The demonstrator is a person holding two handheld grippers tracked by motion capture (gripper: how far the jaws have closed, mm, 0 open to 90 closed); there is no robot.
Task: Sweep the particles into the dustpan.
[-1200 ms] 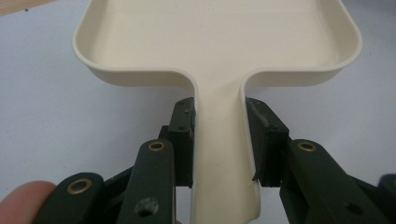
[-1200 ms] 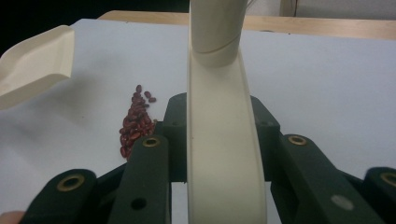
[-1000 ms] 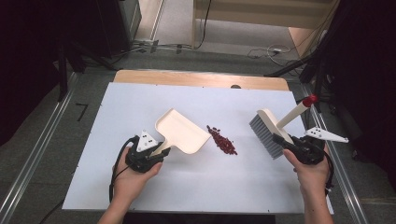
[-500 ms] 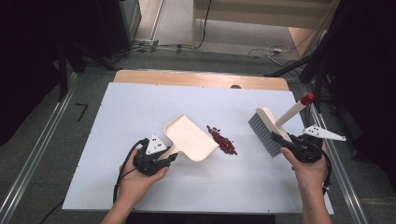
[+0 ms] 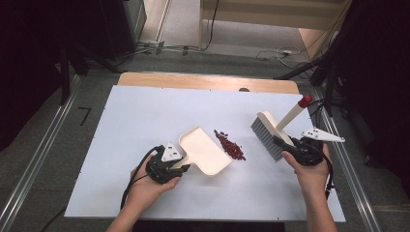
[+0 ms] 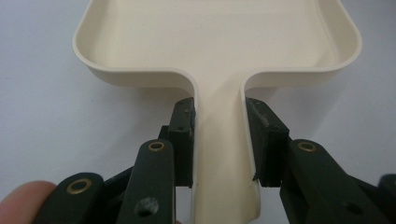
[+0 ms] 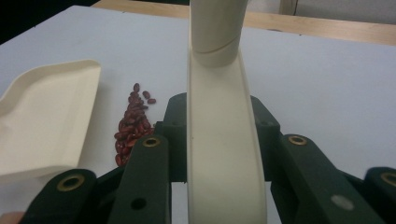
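Note:
A cream dustpan [image 5: 205,155] lies on the white table, its open lip close to a small pile of red beans [image 5: 230,145]. My left gripper [image 5: 180,165] is shut on the dustpan's handle [image 6: 219,154], its pads [image 6: 183,140] pressing both sides. To the right of the beans a cream hand brush [image 5: 269,131] with grey bristles and a red cap [image 5: 305,101] hangs tilted. My right gripper [image 5: 286,143] is shut on the brush handle [image 7: 219,140]. The right gripper view has the beans [image 7: 135,123] left of the handle, beside the dustpan [image 7: 42,126].
The white table sheet [image 5: 145,111] has free room at the back and left. A bare wooden strip [image 5: 208,82] runs along the far edge. Metal rails [image 5: 43,145] flank the table, and cables lie on the floor behind.
My left gripper has carried the dustpan right and toward the near edge, so its lip now sits beside the beans. The brush and right gripper have hardly moved.

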